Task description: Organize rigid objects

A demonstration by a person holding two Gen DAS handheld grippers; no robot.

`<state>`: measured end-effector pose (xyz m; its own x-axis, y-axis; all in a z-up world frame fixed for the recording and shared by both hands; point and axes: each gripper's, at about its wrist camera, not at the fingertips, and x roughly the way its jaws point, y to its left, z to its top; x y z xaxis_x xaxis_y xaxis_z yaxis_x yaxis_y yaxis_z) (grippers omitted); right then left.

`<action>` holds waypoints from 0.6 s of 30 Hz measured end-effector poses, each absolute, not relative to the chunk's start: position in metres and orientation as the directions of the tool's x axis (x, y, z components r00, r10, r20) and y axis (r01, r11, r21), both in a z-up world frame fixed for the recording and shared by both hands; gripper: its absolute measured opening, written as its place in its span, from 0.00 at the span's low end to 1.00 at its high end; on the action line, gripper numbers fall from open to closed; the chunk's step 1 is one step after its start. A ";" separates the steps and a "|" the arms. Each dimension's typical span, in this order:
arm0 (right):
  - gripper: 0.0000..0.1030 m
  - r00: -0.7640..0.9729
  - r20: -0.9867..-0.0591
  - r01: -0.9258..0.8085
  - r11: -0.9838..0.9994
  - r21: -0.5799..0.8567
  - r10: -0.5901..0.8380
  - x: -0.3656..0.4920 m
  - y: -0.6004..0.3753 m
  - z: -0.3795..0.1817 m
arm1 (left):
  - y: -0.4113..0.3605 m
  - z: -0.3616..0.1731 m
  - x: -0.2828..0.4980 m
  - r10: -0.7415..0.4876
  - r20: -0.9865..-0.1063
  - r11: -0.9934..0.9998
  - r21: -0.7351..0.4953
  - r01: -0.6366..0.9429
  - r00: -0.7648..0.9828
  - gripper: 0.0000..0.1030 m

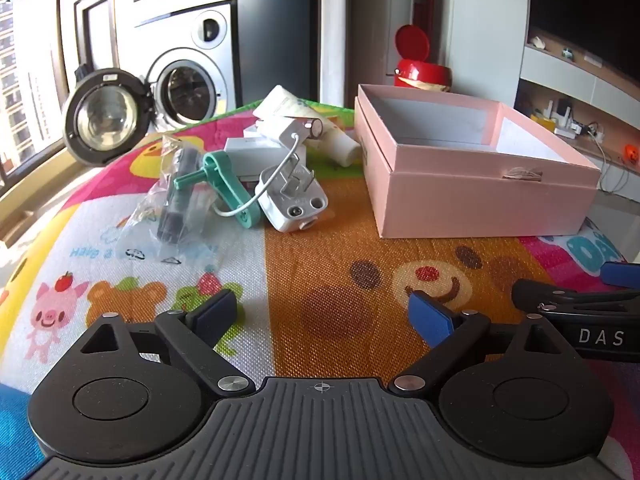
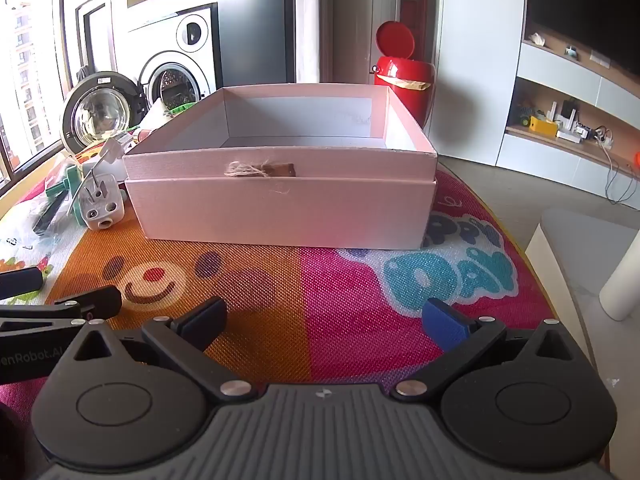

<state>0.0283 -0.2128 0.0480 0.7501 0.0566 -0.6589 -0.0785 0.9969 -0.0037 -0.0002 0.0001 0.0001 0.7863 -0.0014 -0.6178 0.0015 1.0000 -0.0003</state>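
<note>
Living room with a laundry corner: two front-loading washers at the back, one door swung open, a red bin [image 2: 404, 76] behind the work surface. The surface is a padded play mat [image 1: 340, 280] printed with cartoon bears and pigs.

Landmark: the open pink box [image 2: 280, 184], empty as far as can be seen, a bit of twine on its front wall.

Left of the box, touching one another in a loose pile: a white plug adapter [image 1: 292, 204] with prongs up, a thin white cable looped over it, a green plastic tool [image 1: 228, 184], a clear bag [image 1: 172, 204] with a dark part inside, a white tube [image 1: 320, 124] and small white blocks behind. None is in the box yet.

Left gripper [image 1: 324, 316]: jaws spread wide, nothing between them, low over the mat in front of the pile. Right gripper [image 2: 324, 320]: jaws equally wide, empty, facing the box front squarely.

Key relation: the pile lies ahead and slightly left of the left gripper, so that hand is the nearer one. The adapter is the closest piece, its long axis running roughly away from the gripper, toward the box's left wall.

Readable text: "DAS" on the right gripper's arm; "enRobot.AI" on the left's; "Have a" partly on the mat.
</note>
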 end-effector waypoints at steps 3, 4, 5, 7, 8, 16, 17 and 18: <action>1.00 0.752 -0.656 -0.078 0.997 -0.004 0.056 0.028 -0.213 0.048 | 0.000 0.000 0.000 -0.001 -0.621 1.000 0.000 0.002 0.784 0.94; 1.00 0.751 -0.658 -0.078 0.997 -0.003 0.057 0.028 -0.213 0.048 | 0.000 0.000 0.000 0.000 -0.621 1.000 0.001 0.002 0.784 0.94; 1.00 0.751 -0.658 -0.078 0.997 -0.003 0.057 0.028 -0.213 0.048 | 0.000 0.000 0.000 -0.001 -0.621 1.000 0.001 0.002 0.784 0.94; 1.00 0.751 -0.658 -0.078 0.997 -0.003 0.057 0.028 -0.213 0.048 | 0.000 0.000 0.000 -0.001 -0.621 1.000 0.000 0.002 0.784 0.94; 1.00 0.751 -0.658 -0.078 0.997 -0.002 0.058 0.028 -0.213 0.048 | 0.000 0.000 0.000 -0.001 -0.621 1.000 0.000 0.002 0.784 0.94; 1.00 0.750 -0.658 -0.078 0.997 -0.002 0.057 0.028 -0.213 0.048 | 0.000 0.000 0.000 -0.001 -0.621 1.000 0.000 0.002 0.784 0.94; 1.00 0.750 -0.658 -0.078 0.997 -0.002 0.057 0.028 -0.213 0.048 | 0.000 0.000 0.000 -0.001 -0.621 1.000 0.000 0.002 0.784 0.94; 1.00 0.750 -0.658 -0.078 0.997 -0.002 0.058 0.028 -0.213 0.048 | 0.000 0.000 0.000 -0.001 -0.621 1.000 0.000 0.002 0.784 0.94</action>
